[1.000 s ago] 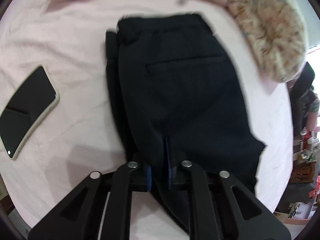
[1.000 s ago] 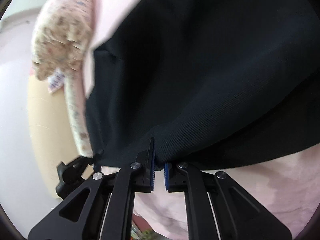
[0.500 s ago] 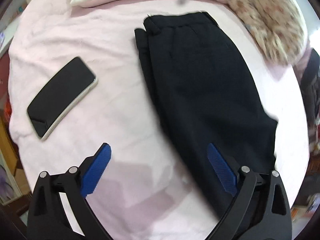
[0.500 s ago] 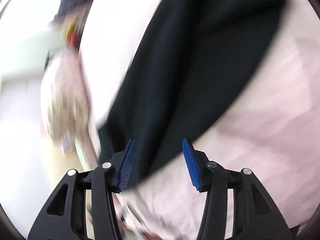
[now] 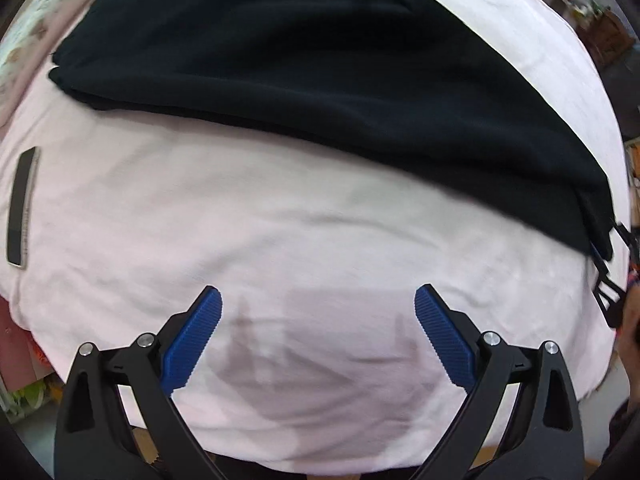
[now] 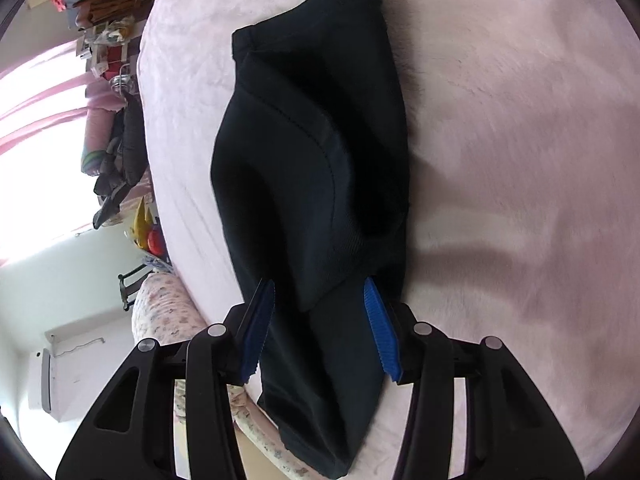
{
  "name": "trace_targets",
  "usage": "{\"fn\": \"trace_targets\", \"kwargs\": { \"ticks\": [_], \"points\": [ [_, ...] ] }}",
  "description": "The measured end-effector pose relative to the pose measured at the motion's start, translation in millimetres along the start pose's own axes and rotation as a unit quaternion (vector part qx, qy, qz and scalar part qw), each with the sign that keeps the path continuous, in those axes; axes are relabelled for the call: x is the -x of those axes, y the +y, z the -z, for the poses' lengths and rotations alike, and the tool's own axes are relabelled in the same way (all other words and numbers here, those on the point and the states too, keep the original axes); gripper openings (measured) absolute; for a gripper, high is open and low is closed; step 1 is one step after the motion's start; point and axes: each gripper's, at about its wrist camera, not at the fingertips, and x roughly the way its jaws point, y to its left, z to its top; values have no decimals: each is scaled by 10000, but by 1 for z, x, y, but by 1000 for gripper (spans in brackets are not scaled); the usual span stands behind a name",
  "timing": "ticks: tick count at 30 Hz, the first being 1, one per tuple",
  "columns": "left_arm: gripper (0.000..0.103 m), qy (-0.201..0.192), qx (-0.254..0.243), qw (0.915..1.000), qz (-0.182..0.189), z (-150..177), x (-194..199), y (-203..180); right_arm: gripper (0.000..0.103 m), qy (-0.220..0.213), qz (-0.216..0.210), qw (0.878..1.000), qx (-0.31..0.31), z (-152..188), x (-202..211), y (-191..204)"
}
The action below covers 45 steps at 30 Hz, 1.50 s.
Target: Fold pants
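Observation:
The black pants lie folded in a long band across the pink bedsheet, filling the upper half of the left wrist view. My left gripper hovers open over bare sheet just in front of them, with nothing between its blue pads. In the right wrist view the pants stretch away from the camera with one layer folded over. My right gripper stands half open astride their near end. The cloth passes between its pads and does not look squeezed. That gripper also shows at the pants' right end.
A dark phone lies on the sheet at the far left. A floral pillow borders the bed beside the pants. Cluttered shelves and clothes stand beyond the bed's far side. The bed's front edge runs just below my left gripper.
Both grippers let go of the pants and opened. The left one swung back off the cloth to bare sheet and rolled; the right one slid to the pants' end, straddling it.

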Motion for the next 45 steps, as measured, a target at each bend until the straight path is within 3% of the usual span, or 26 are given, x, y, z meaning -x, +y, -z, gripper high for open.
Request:
{"fn": "trace_targets", "kwargs": {
  "ticks": [2,5,7,13,17,19,22,24,27,30,32,33,36,38,40,43,45],
  "points": [
    [98,39,-30,10000,27,1,-1,-5,45,-99,33,9999,18,-12,-2,-7],
    [99,53,-16,10000,24,-3,-1,-8,10,-164,210,9995,179,-14,11,-11],
    [99,48,28,10000,11,-8,-1,-8,6,-153,228,9989,382,-19,15,-6],
    [99,105,32,9999,-20,-5,-6,-17,3,-529,-52,9816,1833,-30,56,69],
    [100,143,-65,9999,21,-5,-13,-28,2,-961,-202,9697,2239,-43,90,95],
    [100,163,-97,9998,33,-5,-15,-33,2,-1067,39,9683,2259,-51,94,88],
    [100,200,-137,9997,41,-7,-19,-38,2,-867,911,9748,1840,-70,74,47],
    [100,231,-158,9996,22,-9,-18,-37,2,-713,1209,9787,1498,-79,63,20],
    [100,190,-210,9996,-8,-8,-23,-39,2,-803,1049,9780,1615,-77,68,14],
    [100,180,-249,9995,-59,-7,-26,-45,4,-630,1774,9623,1963,-77,54,12],
    [100,204,-224,9995,-51,-8,-28,-45,8,-396,1775,9682,1717,-82,52,8],
    [100,188,-204,9996,-26,-10,-27,-45,15,-385,1702,9722,1564,-82,60,8],
    [100,145,-181,9997,56,-10,-26,-43,27,-814,1648,9697,1609,-72,88,16],
    [100,162,-174,9997,105,-11,-26,-35,28,-1058,1654,9614,1926,-58,100,31],
    [100,162,-150,9996,181,-11,-24,-21,28,-934,1592,9416,2816,-31,88,64],
    [100,145,-142,9994,279,-14,-22,-4,28,12,1413,8921,4292,31,34,116],
    [100,115,-137,9992,349,-16,-20,5,28,977,1085,8565,4950,85,-17,147]
  ]
}}
